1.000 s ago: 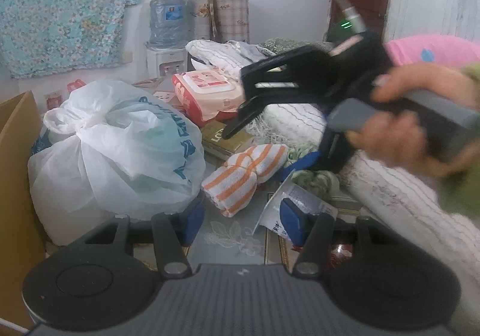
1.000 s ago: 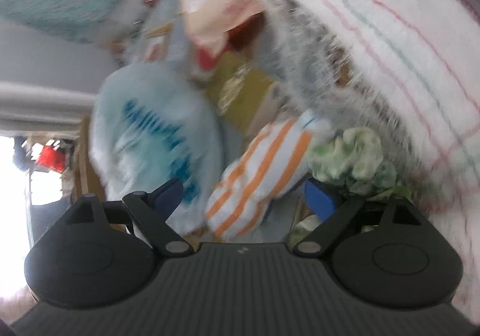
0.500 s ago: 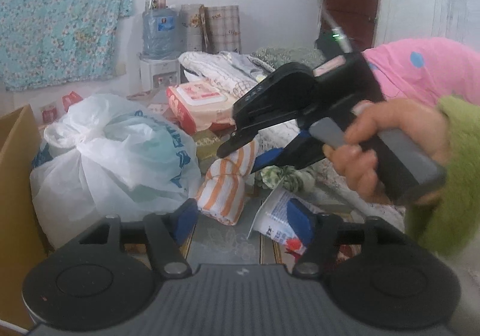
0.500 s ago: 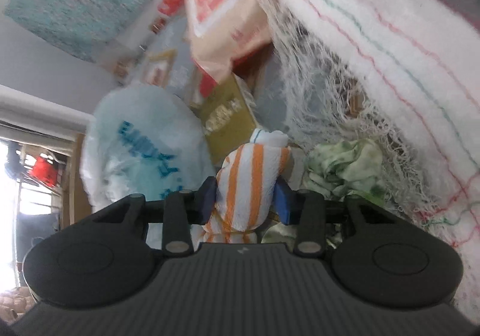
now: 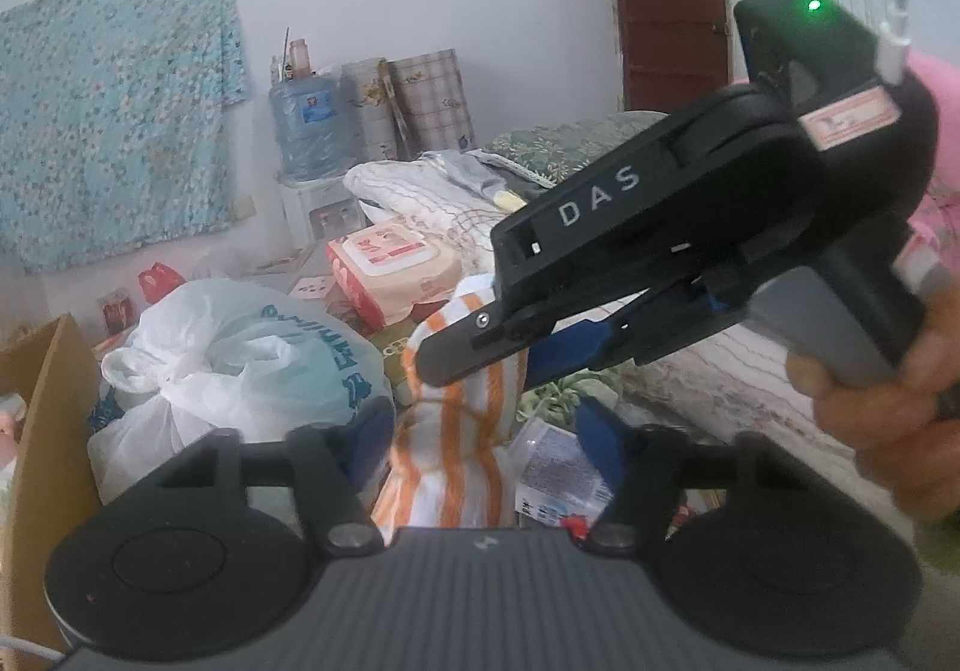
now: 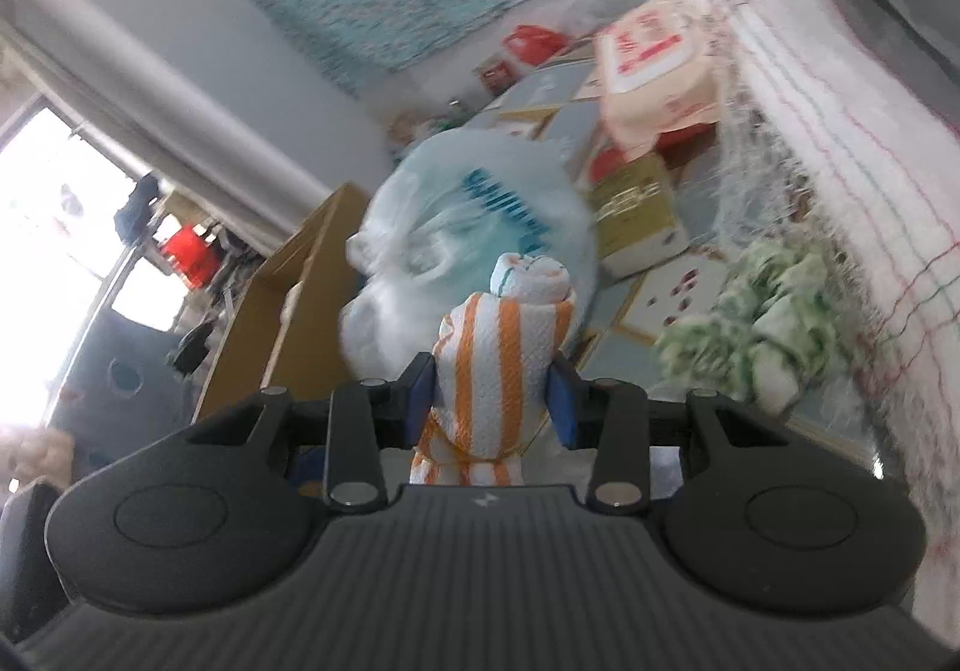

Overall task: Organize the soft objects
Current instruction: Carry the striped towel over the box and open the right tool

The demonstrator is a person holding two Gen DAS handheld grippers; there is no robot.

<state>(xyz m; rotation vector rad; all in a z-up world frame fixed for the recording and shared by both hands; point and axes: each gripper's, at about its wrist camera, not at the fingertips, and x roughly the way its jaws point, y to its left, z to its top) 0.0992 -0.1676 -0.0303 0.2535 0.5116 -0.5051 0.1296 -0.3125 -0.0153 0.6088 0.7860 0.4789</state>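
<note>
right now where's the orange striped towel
The orange striped towel is clamped in the right gripper, seen centre in the right wrist view, in front of the white plastic bag and left of the green cloth.

The tiled floor [image 6: 612, 305] carries a knotted white plastic bag [image 5: 240, 371], a gold box [image 6: 636, 221], a green-patterned cloth bundle [image 6: 762, 323], a small printed packet [image 5: 555, 470], and a cardboard box [image 5: 36, 431] just beside the bag

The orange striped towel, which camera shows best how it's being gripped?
The right wrist view: the orange striped towel sits centred between the right gripper fingers, pinched on both sides. In the left wrist view the gripper's black body covers the towel's upper part, hiding the contact.
</note>
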